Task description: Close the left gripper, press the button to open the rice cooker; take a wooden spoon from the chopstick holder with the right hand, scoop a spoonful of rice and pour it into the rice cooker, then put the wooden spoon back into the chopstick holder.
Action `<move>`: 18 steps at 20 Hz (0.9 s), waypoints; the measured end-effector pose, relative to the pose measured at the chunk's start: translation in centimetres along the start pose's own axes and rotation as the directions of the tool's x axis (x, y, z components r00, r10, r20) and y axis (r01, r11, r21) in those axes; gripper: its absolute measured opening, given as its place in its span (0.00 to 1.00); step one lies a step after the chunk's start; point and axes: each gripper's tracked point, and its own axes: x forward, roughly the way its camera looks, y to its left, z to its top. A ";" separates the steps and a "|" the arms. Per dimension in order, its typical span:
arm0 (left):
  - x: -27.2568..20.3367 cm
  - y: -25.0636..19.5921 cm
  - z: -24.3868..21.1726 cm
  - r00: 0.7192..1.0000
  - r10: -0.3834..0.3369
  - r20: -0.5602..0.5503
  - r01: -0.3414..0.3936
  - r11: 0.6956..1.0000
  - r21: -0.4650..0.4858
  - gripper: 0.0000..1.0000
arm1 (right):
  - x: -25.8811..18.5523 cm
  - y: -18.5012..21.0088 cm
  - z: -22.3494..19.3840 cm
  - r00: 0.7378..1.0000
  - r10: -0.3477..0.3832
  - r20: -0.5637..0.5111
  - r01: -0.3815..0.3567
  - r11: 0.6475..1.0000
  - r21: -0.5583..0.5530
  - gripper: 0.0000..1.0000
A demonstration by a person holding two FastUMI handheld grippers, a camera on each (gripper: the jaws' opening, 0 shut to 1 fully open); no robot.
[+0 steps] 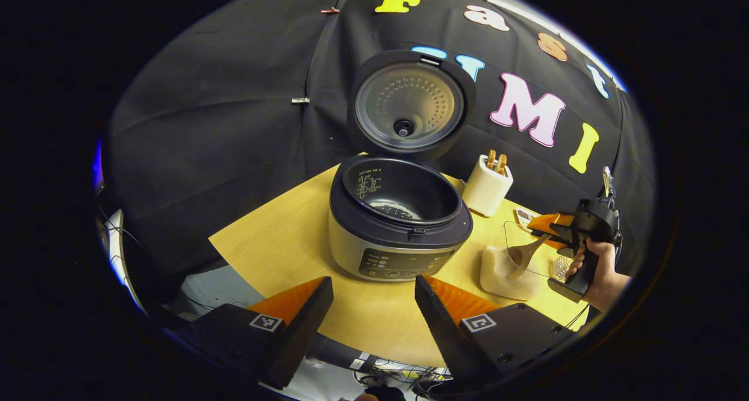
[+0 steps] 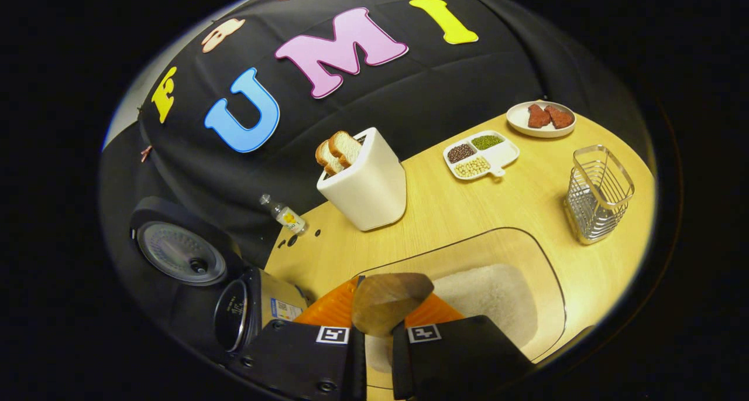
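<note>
Rice cooker (image 1: pixel 399 225) stands open at the middle of the table (image 1: pixel 281 237), its lid (image 1: pixel 409 105) tipped back against the booth wall, so the button press looks done. A little rice already lies at the bottom of its pot. Nearest the camera on the cooker's front side, the left gripper (image 1: pixel 374 307) hangs with its fingers spread wide and nothing between them, probably held back to leave the cooker's mouth free.

To the right of the cooker sits a clear rice tub (image 1: pixel 509 266). Over it the right gripper (image 1: pixel 547 232), carried in a hand (image 1: pixel 603 275), is clamped on the spoon (image 1: pixel 524 254); in the right gripper view both fingers press the handle with the bowl (image 2: pixel 389 301) jutting forward. The bowl points down into the tub, a sensible angle for digging under the rice (image 2: pixel 491 301). I cannot tell whether it is loaded yet.

Holder (image 2: pixel 597 199), a wire basket, stands beyond the tub from the cooker, empty and awaiting the spoon's return. A white toaster (image 2: pixel 366 184) with bread sits just behind the cooker's right side; farther right, near the holder, are a bean tray (image 2: pixel 481 154) and a plate (image 2: pixel 541 120).

Judging by this, the scoop is in hand.
</note>
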 end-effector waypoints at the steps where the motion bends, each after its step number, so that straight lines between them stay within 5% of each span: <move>1: -0.1 0.1 0.2 1.000 0.000 0.004 0.000 1.000 0.000 0.95 | -0.1 0.1 0.0 1.000 0.004 -0.006 -0.004 1.000 0.012 0.22; 11: -0.2 -1.6 1.5 1.000 -0.026 0.018 0.025 0.999 0.022 0.95 | -2.4 -3.2 3.0 1.000 -0.021 0.011 0.018 0.976 0.217 0.22; 18: -0.3 -2.5 3.2 0.998 -0.052 0.045 0.050 0.998 0.046 0.95 | -4.5 -6.3 6.3 0.997 -0.060 0.050 0.033 0.903 0.428 0.21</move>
